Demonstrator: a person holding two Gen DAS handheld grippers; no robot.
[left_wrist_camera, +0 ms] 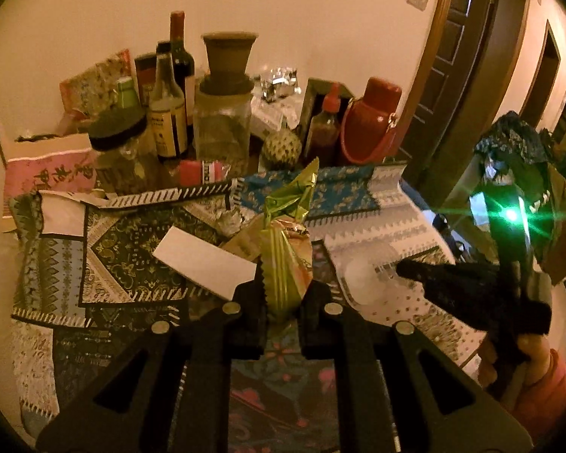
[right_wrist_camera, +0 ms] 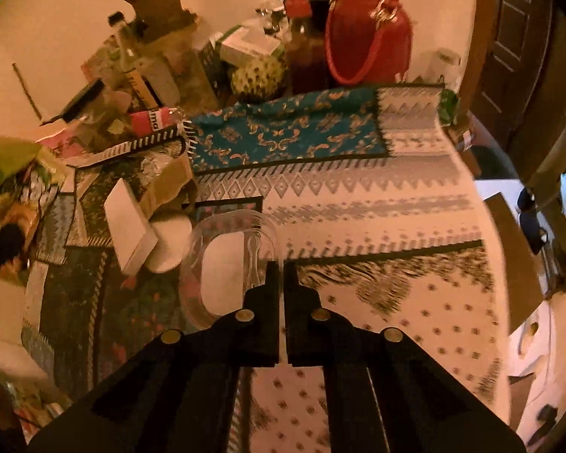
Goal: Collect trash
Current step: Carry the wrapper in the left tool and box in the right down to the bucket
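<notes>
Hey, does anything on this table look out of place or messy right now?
Yes. A white card and a crumpled tan wrapper lie loose on the patterned tablecloth, with a clear plastic tray beside them. The left tongs are shut on a green snack wrapper. Nothing looks spilled.

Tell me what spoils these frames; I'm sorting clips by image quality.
Left wrist view: heavy orange cast, dim light, a green lens flare starring at the right, fisheye bending the door frame, back bottles soft. Right wrist view: same warm cast, motion blur on the tablecloth and the clear plastic tray, dark vignetted corners.
</notes>
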